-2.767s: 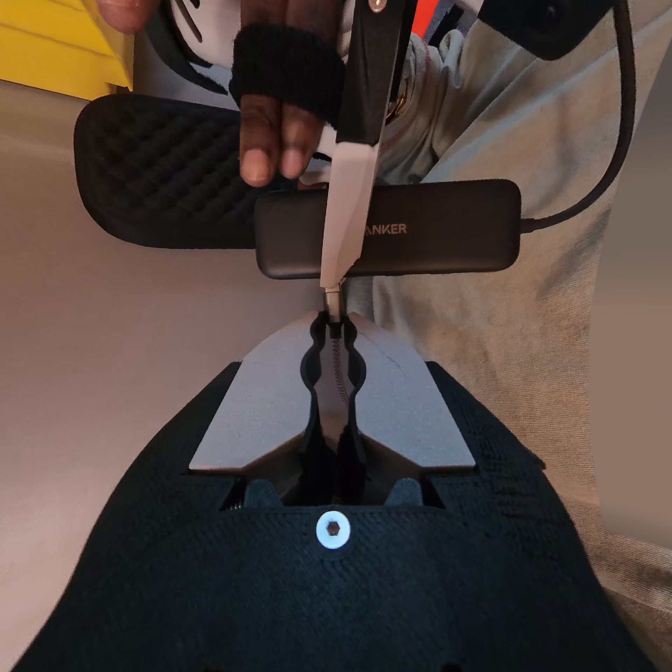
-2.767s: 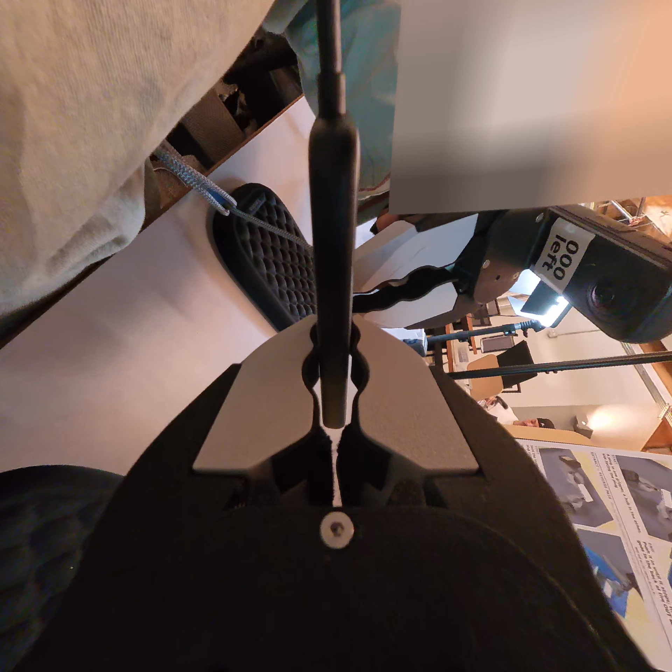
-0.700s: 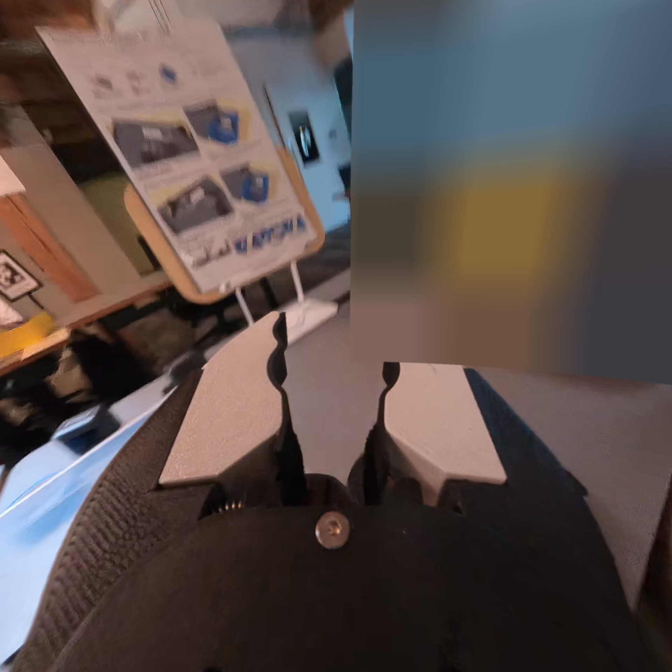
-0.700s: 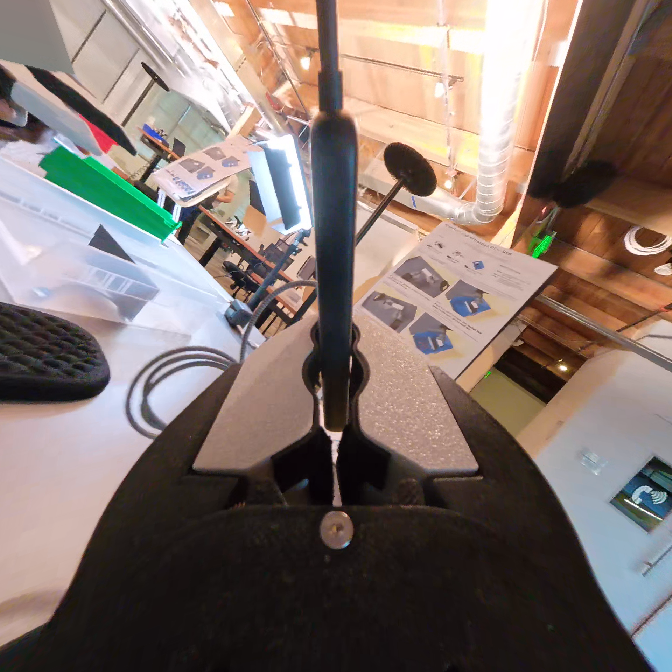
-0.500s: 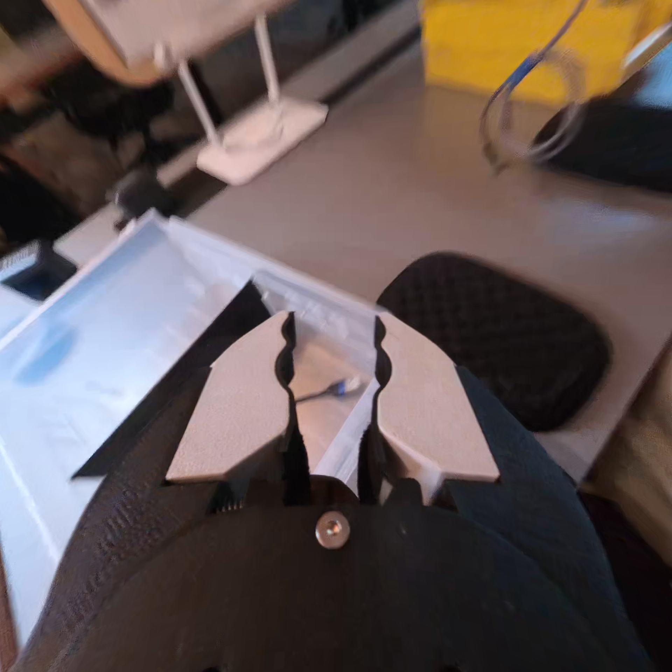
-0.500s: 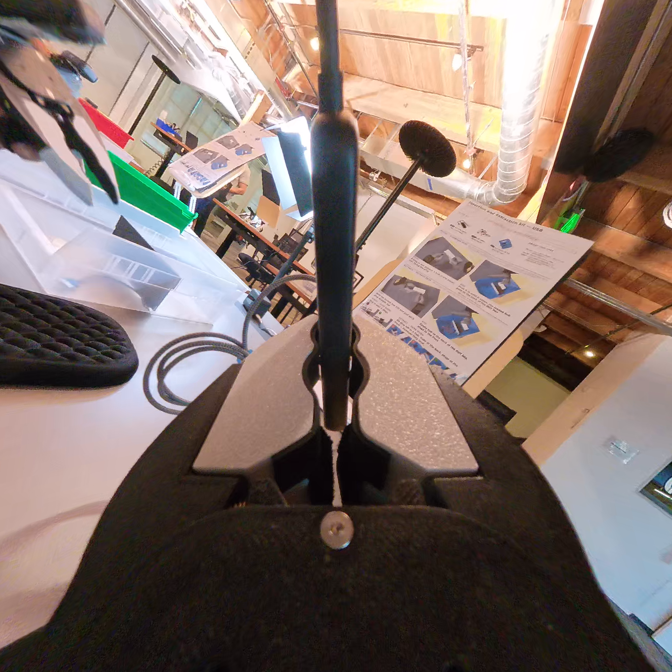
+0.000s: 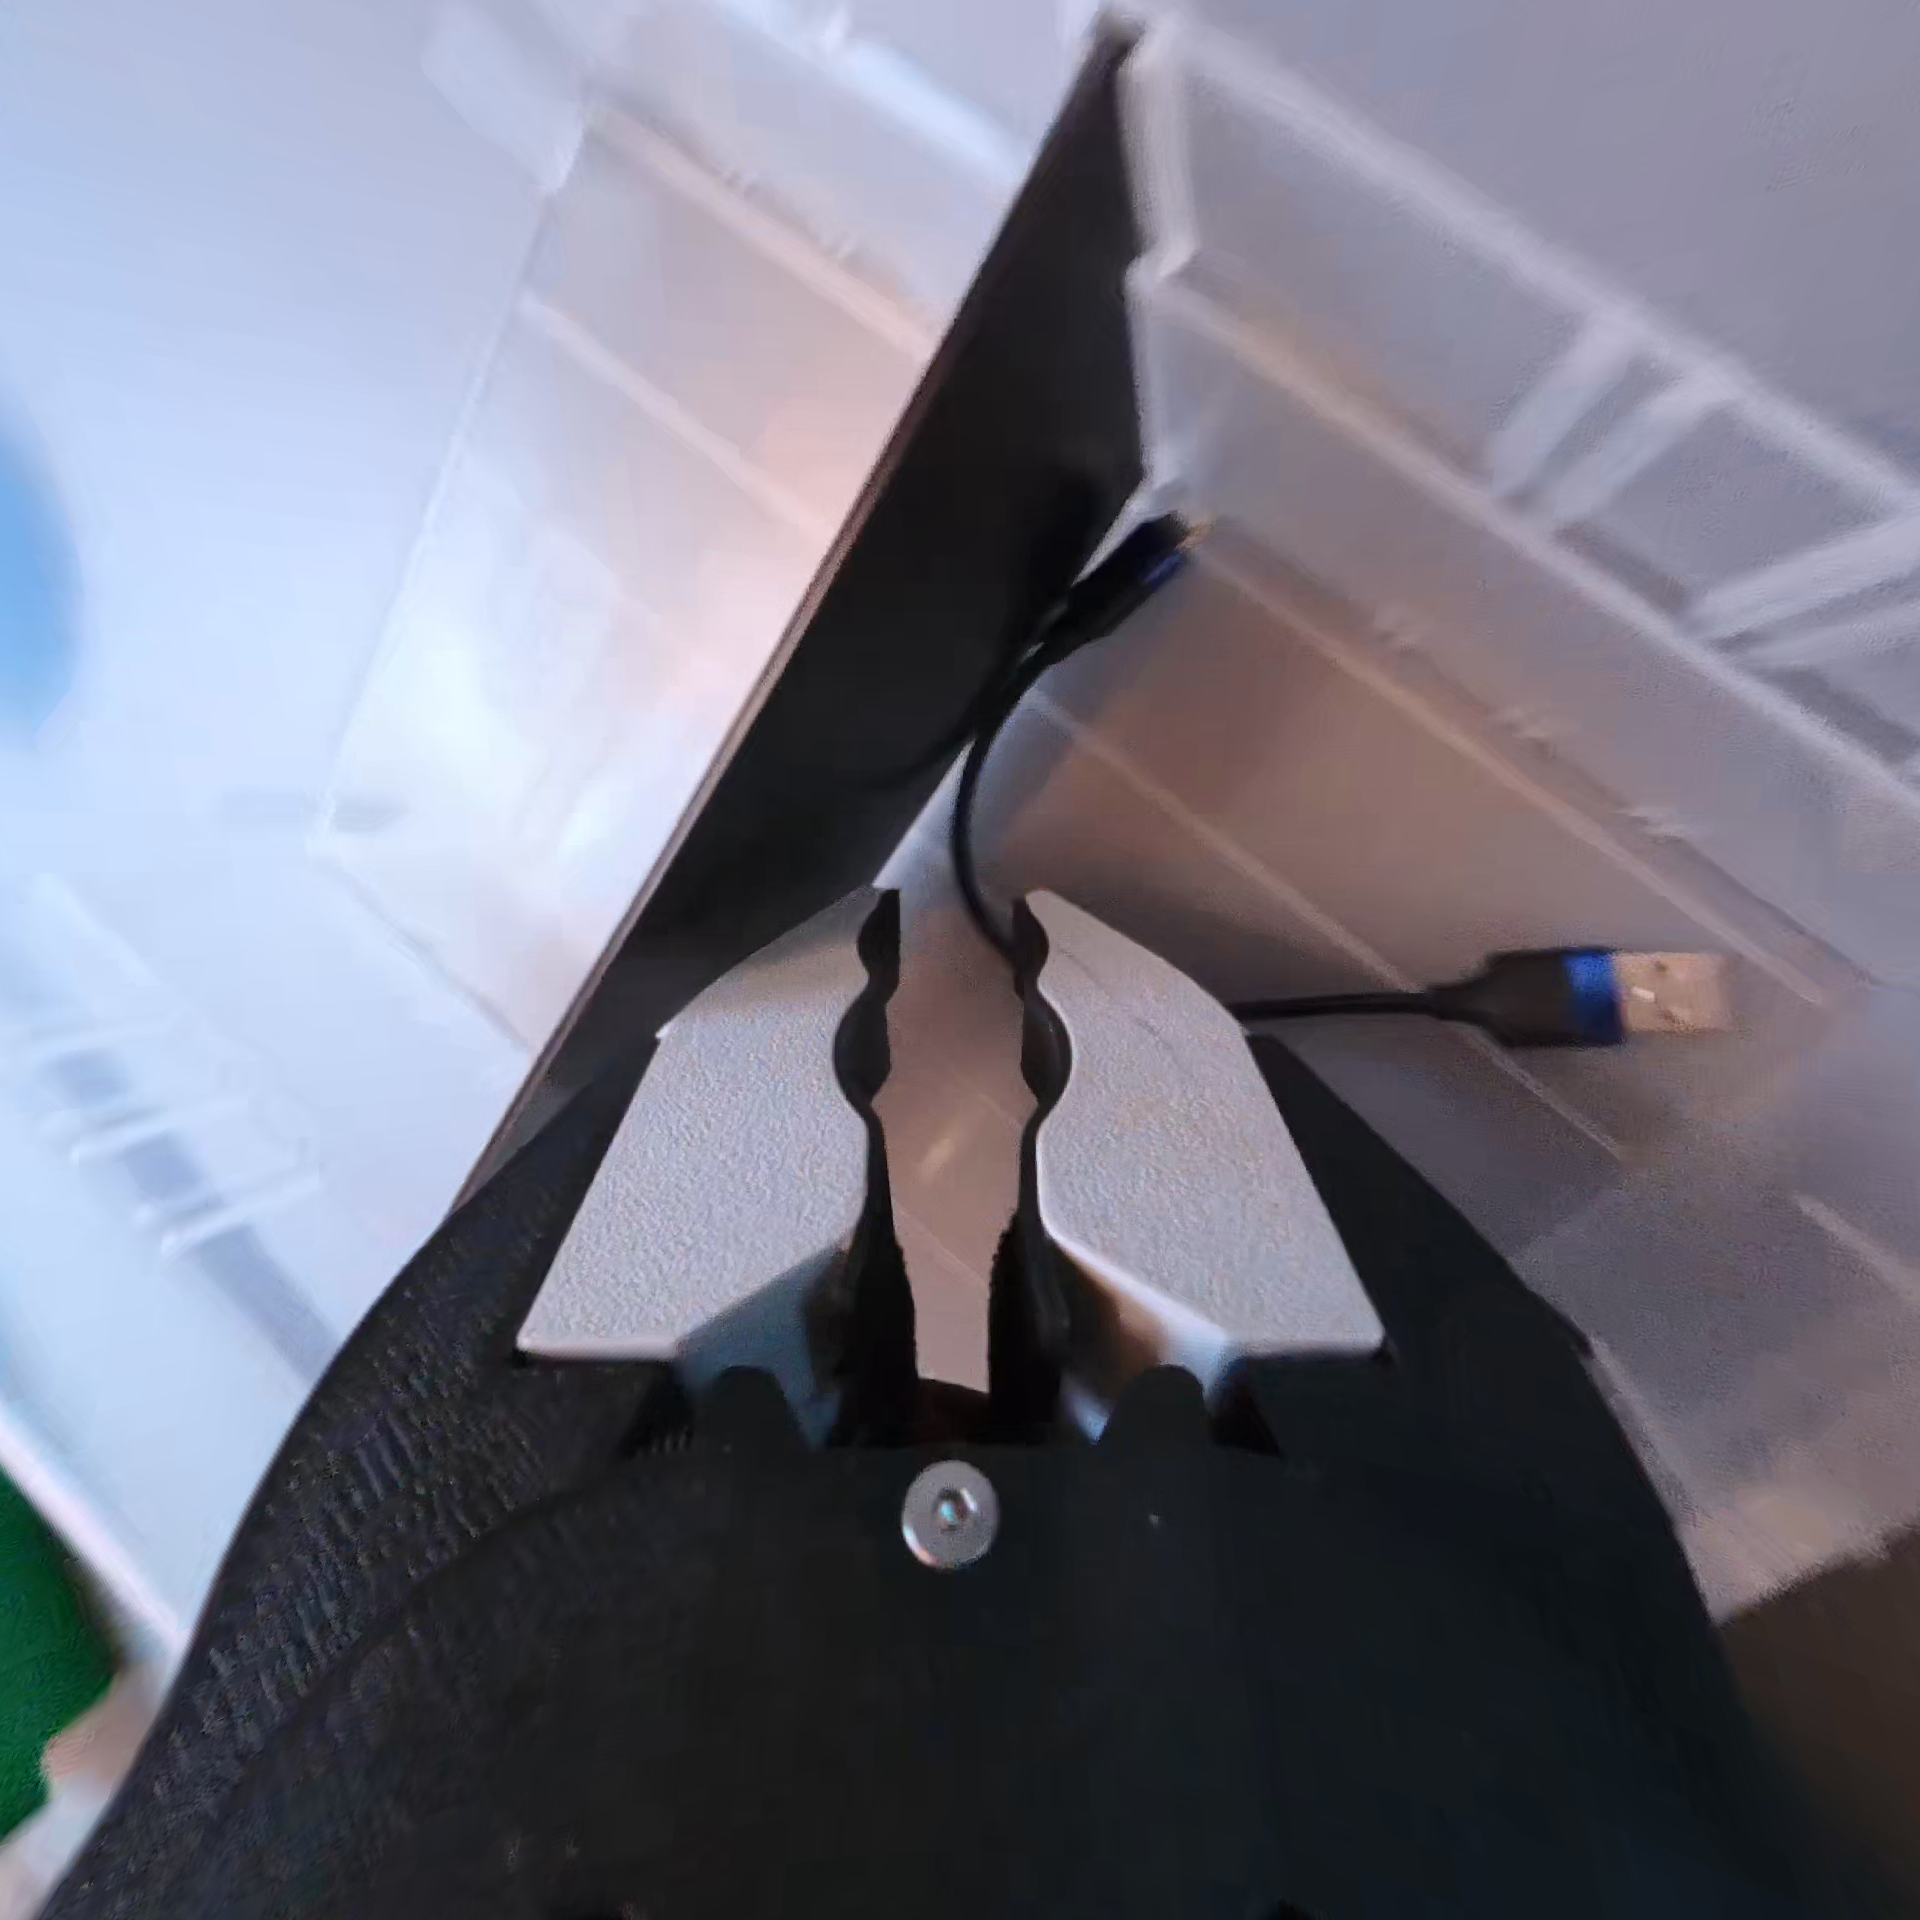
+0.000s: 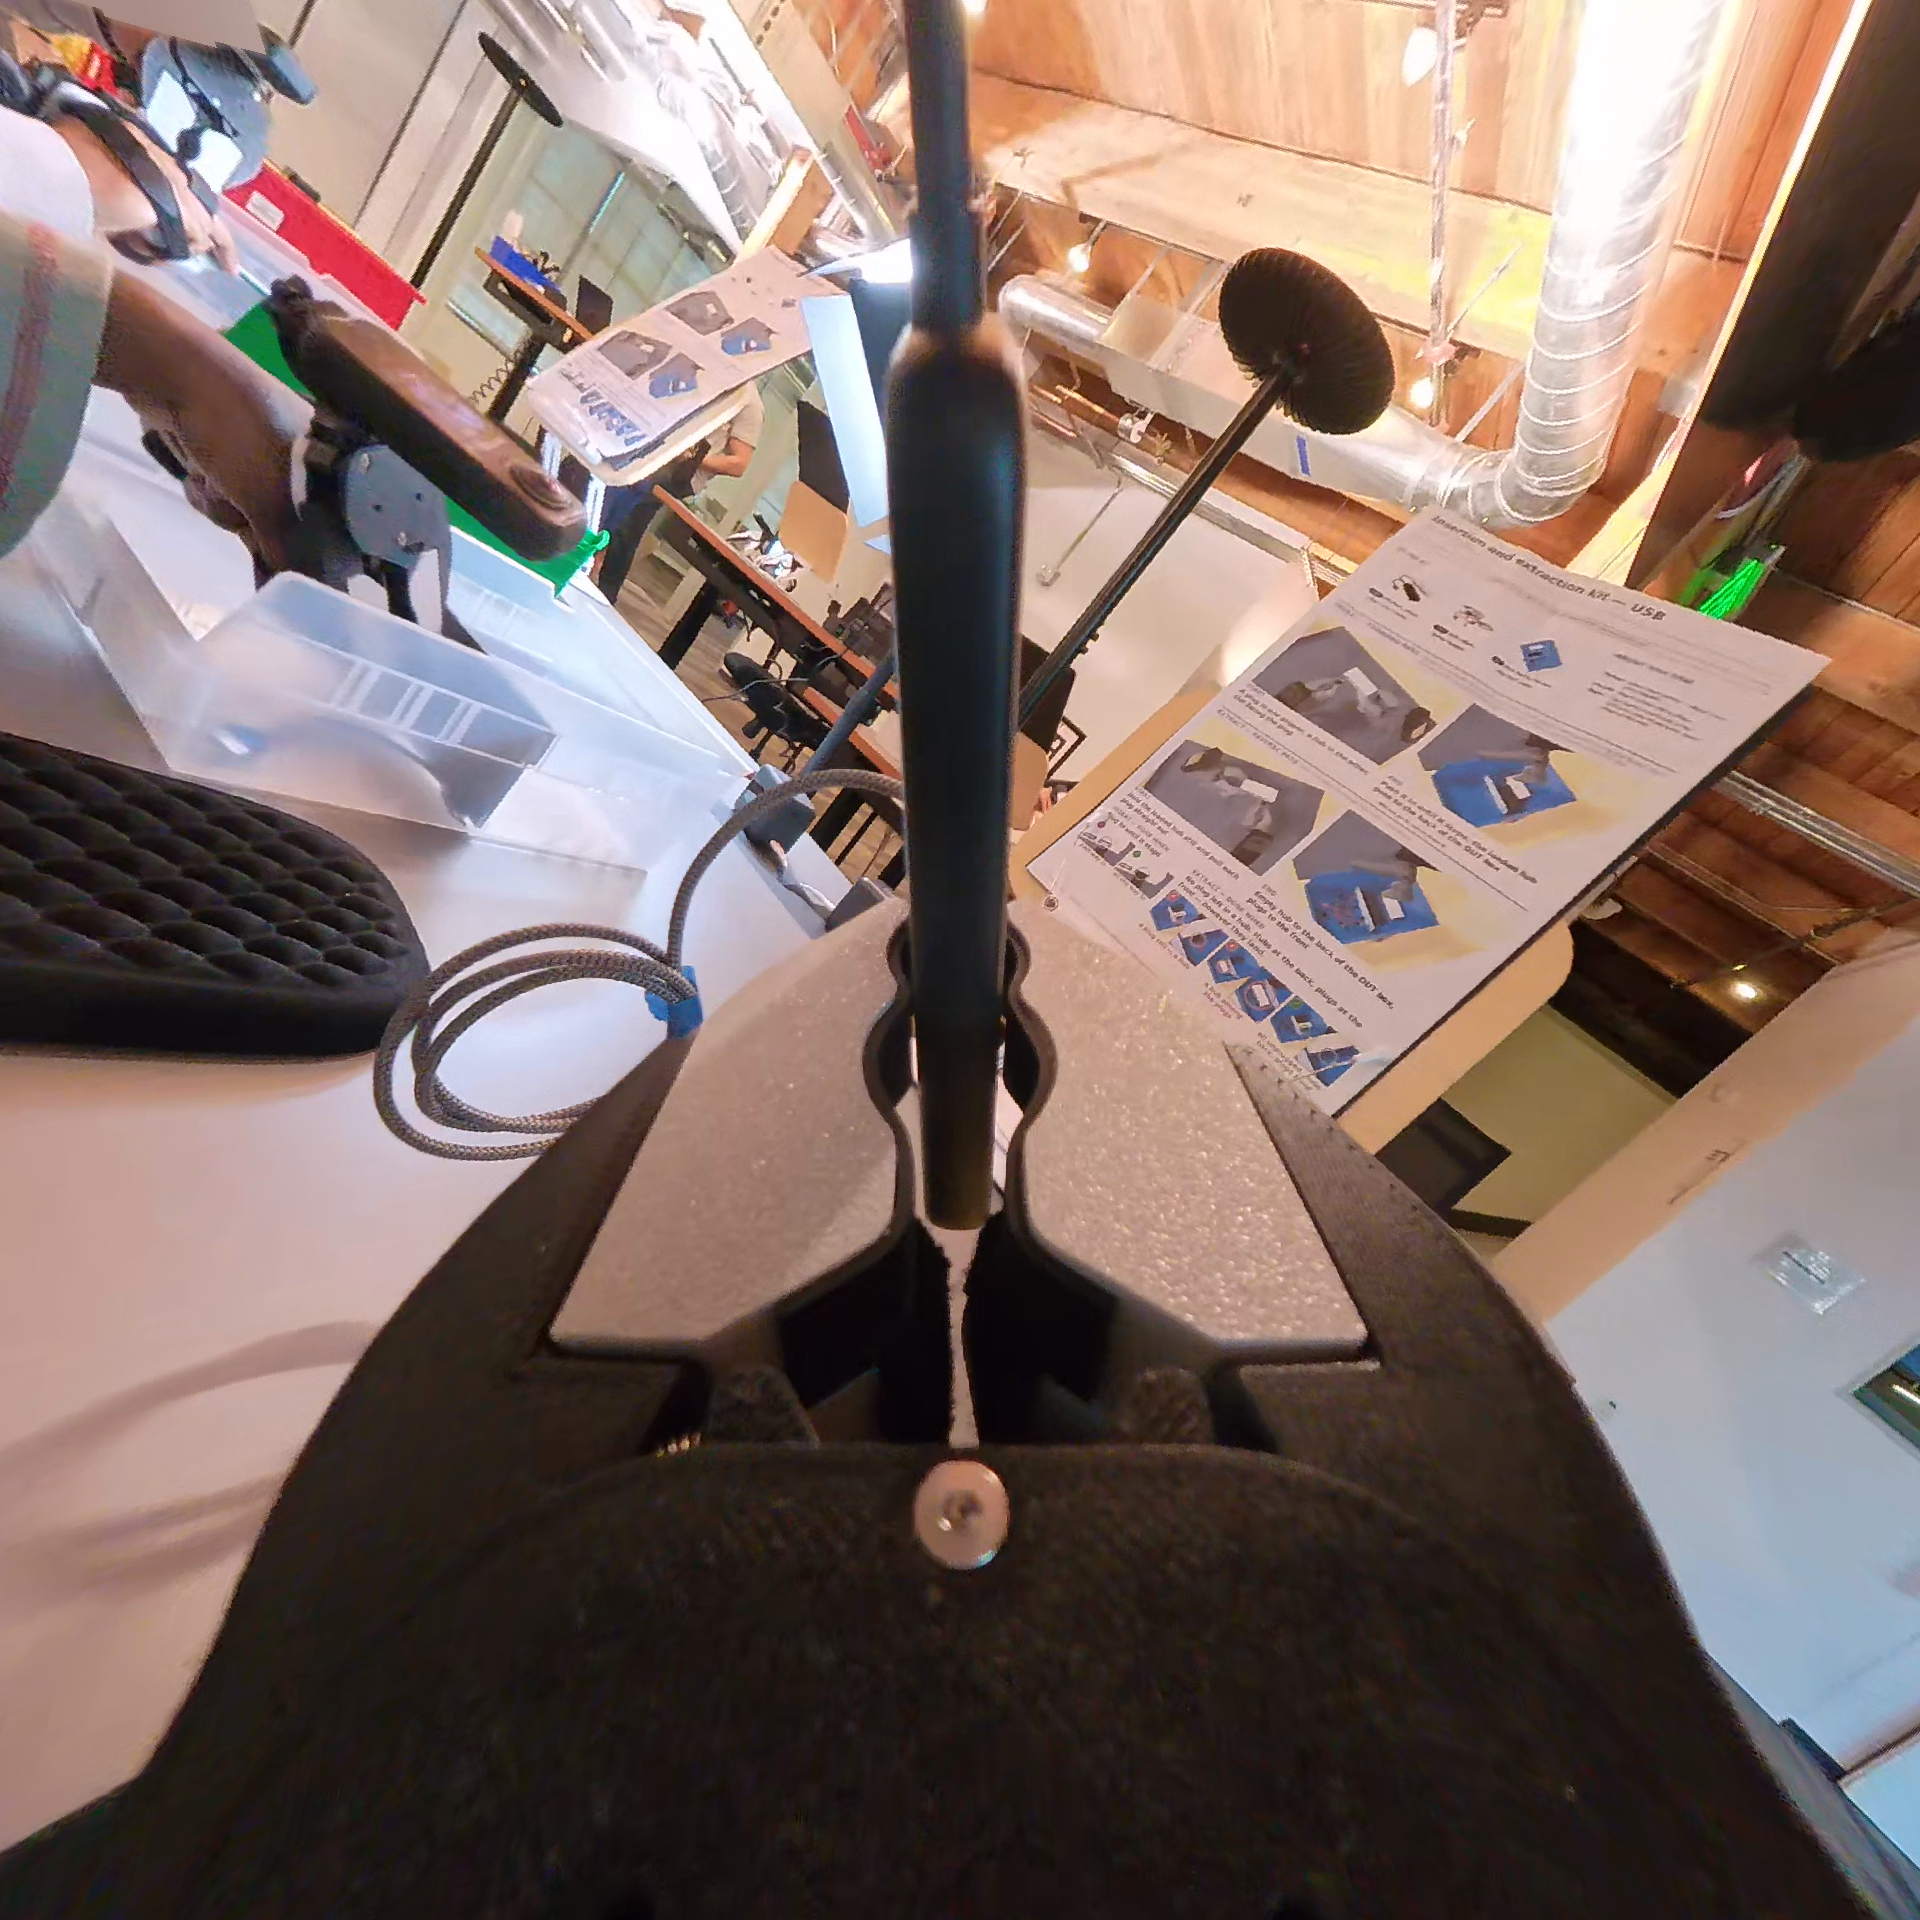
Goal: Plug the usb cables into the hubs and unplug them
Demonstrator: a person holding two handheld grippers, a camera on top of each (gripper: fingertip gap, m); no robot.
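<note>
Swung my left gripper (image 7: 948,997) off the hub and down into the clear bin (image 7: 1558,499), fingers apart around the black usb cable (image 7: 1496,1000) near its wall, while my right gripper (image 8: 958,1039) stays clamped on the hub (image 8: 954,623), edge-up for plugging.

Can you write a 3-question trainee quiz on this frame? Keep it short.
1. True or false: the left gripper is clamped on the blue-banded USB plug.
2. What is the right gripper shut on? A) grey braided cable B) black hub C) nothing
3. Where does the blue-banded plug lie?

Key
1. False: the jaws are open and the plug lies to their right.
2. B
3. Inside the clear plastic bin.
</note>
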